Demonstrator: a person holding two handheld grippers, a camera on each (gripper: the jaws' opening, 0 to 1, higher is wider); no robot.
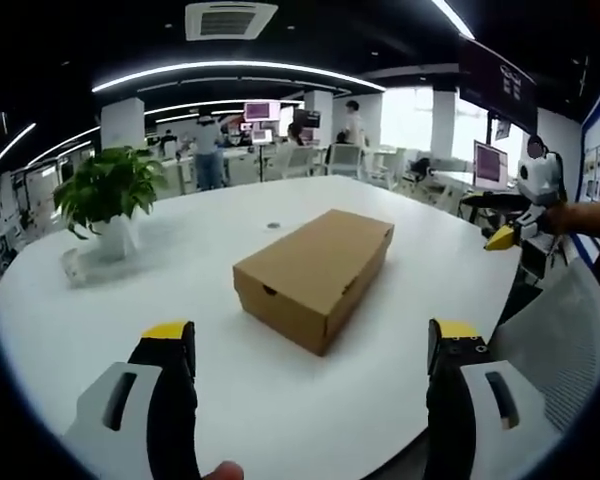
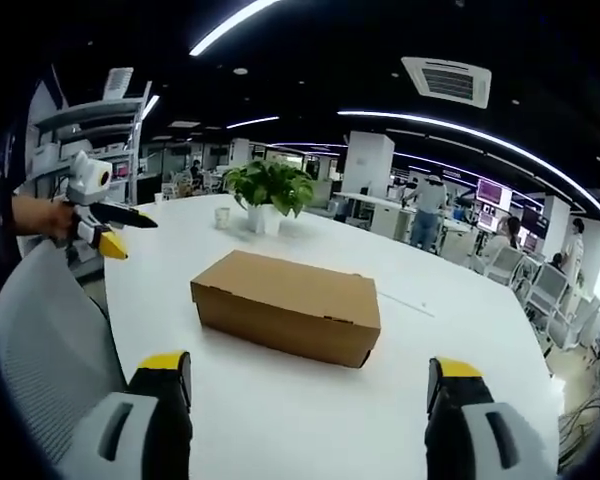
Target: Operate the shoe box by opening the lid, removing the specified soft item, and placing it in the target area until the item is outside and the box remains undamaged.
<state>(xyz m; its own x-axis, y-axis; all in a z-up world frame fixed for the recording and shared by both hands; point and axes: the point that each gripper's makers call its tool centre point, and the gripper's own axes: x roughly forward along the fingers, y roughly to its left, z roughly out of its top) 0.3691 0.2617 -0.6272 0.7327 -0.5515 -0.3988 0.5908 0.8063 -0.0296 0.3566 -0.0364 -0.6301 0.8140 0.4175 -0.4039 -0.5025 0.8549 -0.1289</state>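
Observation:
A closed brown cardboard shoe box (image 1: 315, 276) lies on the round white table (image 1: 220, 400), lid down. My left gripper (image 1: 315, 345) is open, its yellow-tipped jaws set wide apart a short way in front of the box. In the right gripper view the same shoe box (image 2: 286, 304) lies lengthwise across the table (image 2: 280, 420), and my right gripper (image 2: 315, 375) is open just short of it. The right gripper (image 1: 520, 222) shows at the table's far right edge in the left gripper view; the left gripper (image 2: 98, 228) shows at the left in the right gripper view. The soft item is hidden inside.
A potted green plant (image 1: 108, 200) stands on the table left of the box, with a small cup (image 2: 222, 215) near it. A grey mesh chair (image 2: 40, 350) sits by the table's edge. Desks, monitors and people fill the office behind.

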